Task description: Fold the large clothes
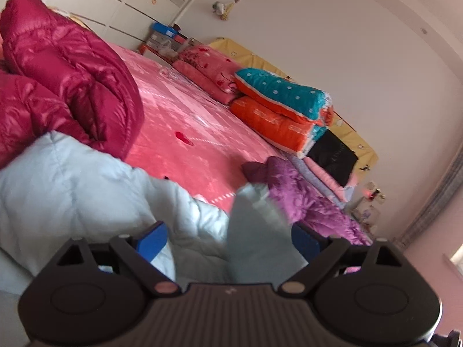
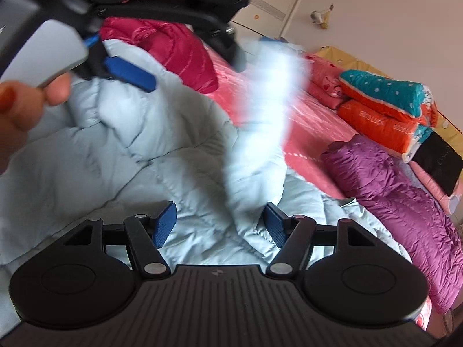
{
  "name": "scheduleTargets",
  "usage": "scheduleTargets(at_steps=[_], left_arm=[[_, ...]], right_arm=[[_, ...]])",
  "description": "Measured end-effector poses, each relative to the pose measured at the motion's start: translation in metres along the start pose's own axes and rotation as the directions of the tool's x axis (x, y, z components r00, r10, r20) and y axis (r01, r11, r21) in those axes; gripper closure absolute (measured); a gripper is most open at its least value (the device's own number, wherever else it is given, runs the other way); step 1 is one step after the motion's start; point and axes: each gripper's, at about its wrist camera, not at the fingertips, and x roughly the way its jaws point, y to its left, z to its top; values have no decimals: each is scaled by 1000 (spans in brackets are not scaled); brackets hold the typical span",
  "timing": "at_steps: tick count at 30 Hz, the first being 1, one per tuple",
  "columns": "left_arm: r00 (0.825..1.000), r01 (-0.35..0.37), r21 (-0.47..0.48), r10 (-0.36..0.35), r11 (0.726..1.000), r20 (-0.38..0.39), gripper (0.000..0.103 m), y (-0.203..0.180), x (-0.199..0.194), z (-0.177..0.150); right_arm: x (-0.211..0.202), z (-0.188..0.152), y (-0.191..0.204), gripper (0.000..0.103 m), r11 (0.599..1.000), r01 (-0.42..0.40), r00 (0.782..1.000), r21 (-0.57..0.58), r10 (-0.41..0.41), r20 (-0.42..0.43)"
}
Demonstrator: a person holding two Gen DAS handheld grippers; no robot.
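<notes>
A pale blue padded jacket lies bunched on the pink bed. It also fills the lower left of the left wrist view. My left gripper is open, its blue pads wide apart with a fold of the jacket rising between them. My right gripper is open over the jacket, with a blurred strip of the pale fabric standing up between its pads. The left gripper and the hand holding it show at the top left of the right wrist view.
A crimson padded jacket is heaped at the left of the bed. A purple jacket lies at the right. Folded teal and orange quilts and pink pillows are stacked by the headboard. White wardrobes stand behind.
</notes>
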Motion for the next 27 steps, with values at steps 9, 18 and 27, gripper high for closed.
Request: scheduleTargets(at_steps=[9,18,27], left_arm=[[997,-11,40,14,999,-72,9,-8,17,-9],[993,76,64,-69,995,-96,9,-18,27,-16],[975,113,88,-93,990,-204,9,-33,51,-31]], right_arm=[[-33,-2,-1,8,999,28,1000,44,-28,2],[-66,-30,-96,4,910,275,961,310,-269,-64],[-49,-76,-181,49,665,315,947,677,-263,-182]])
